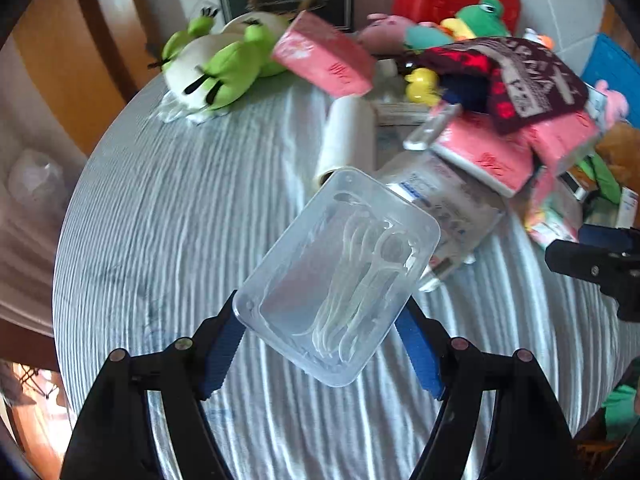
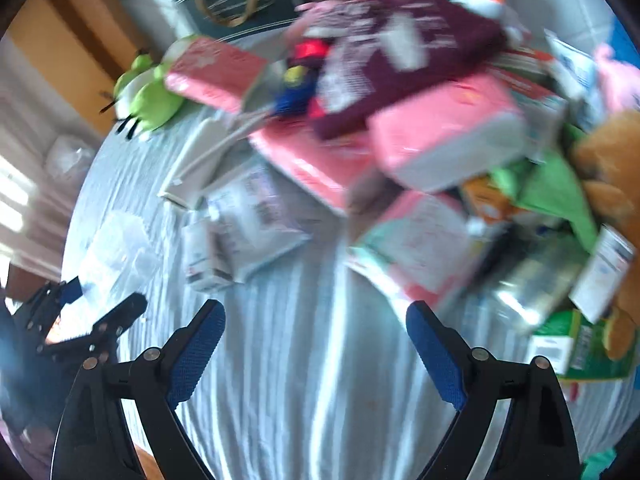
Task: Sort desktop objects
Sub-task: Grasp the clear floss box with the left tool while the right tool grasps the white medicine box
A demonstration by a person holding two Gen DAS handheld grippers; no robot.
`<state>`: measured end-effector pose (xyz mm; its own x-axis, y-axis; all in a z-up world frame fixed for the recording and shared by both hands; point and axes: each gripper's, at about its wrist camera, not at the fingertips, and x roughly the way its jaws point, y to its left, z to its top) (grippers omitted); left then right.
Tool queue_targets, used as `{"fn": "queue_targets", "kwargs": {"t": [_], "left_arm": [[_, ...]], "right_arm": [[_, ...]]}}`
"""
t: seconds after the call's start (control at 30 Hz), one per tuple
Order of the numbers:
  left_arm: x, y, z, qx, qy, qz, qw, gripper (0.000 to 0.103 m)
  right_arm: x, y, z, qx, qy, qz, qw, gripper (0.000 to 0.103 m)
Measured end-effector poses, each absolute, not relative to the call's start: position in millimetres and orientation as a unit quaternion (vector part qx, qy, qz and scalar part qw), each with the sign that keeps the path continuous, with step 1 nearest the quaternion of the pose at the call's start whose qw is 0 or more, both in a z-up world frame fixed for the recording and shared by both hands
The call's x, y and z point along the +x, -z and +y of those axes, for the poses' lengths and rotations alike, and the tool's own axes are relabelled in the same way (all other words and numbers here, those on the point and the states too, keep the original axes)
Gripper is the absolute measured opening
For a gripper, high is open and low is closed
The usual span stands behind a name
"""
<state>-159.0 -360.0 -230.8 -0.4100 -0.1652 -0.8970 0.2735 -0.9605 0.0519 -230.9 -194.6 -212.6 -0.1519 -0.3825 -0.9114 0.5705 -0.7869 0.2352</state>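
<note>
Nearest us, our left tool is clenched on a clear plastic box of floss picks, its blue pads pressing the box's two sides above the striped counter. Just beyond the box we see a white roll and pink packs. Our right tool is released, nothing between its fingers; past it, we face a blurred heap of packages and toys.
</note>
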Motion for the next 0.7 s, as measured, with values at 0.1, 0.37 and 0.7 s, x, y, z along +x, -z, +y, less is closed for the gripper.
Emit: {"fn": "queue_targets", "kwargs": {"t": [0.1,0.37,0.7], "left_arm": [[-156,245,-380,0.531,0.829,0.074,0.159,0.074],[-161,255,-394,0.525,0.827,0.091,0.179,0.074],[-153,252,-391,0.528,0.824,0.083,0.190,0.074]], "right_arm": [[-226,223,-224,0.573,0.743,0.092,0.332,0.079],[-216,246,-271,0.572,0.727,0.129,0.358,0.062],[-203,248,-282,0.544,0.734,0.178,0.366,0.031]]}}
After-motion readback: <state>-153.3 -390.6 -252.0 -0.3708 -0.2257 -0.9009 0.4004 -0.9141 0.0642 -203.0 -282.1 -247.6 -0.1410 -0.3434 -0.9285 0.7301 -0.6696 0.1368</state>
